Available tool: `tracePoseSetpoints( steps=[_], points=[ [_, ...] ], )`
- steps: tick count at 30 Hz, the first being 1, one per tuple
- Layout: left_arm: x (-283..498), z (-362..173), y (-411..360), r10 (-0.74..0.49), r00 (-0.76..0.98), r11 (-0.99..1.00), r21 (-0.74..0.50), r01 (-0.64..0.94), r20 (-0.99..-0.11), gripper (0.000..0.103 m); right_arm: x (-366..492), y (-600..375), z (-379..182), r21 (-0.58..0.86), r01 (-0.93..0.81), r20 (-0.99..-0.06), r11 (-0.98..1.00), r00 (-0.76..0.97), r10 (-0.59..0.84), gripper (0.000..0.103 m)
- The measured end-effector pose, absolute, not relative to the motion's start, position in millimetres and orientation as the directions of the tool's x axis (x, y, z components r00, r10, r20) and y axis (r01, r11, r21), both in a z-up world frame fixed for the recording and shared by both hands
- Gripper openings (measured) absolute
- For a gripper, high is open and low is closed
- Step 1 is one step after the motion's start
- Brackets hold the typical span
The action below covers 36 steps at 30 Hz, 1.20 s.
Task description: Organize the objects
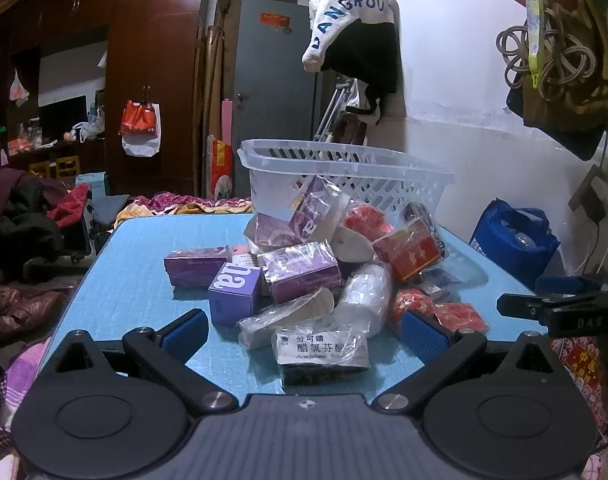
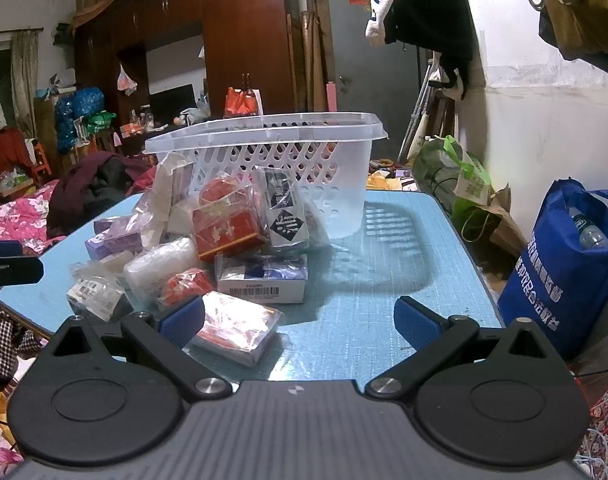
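A pile of small boxes and plastic-wrapped packets lies on a blue table (image 1: 144, 280), in front of a clear slotted plastic basket (image 1: 364, 168). My left gripper (image 1: 304, 332) is open, its blue pads either side of a wrapped medicine box (image 1: 322, 350) at the pile's near edge, with purple boxes (image 1: 234, 294) just beyond. My right gripper (image 2: 300, 320) is open and empty; a wrapped red-and-silver box (image 2: 236, 328) lies by its left pad. The basket (image 2: 324, 136) stands behind a red box (image 2: 224, 228) and a white-and-blue box (image 2: 262, 280).
The right gripper's arm shows at the right edge of the left wrist view (image 1: 564, 308). A blue bag (image 2: 564, 264) stands right of the table (image 2: 384, 280). Clothes and bedding lie to the left. Wardrobes, a grey door and hanging clothes are behind.
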State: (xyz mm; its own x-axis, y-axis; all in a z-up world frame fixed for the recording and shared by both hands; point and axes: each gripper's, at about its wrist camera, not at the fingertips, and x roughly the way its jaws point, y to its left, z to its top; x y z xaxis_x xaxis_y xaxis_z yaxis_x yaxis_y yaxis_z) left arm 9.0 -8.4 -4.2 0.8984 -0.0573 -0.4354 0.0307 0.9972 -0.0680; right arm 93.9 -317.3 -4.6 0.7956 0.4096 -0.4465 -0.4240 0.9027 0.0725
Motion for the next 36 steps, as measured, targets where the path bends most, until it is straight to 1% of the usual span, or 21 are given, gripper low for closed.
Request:
tracePoseSetpoints(
  steps=[23, 36],
  points=[
    [6, 2, -16, -0.051, 0.912, 0.998, -0.064, 0.027, -0.408, 0.103, 88, -313, -3, 0.067, -0.467, -0.443, 0.882, 0.778, 0.445, 0.103],
    [14, 0, -29, -0.039, 0.902, 0.999, -0.050, 0.019, -0.430, 0.103, 91, -316, -5, 0.080, -0.473, -0.455, 0.877, 0.766, 0.455, 0.103]
  ],
)
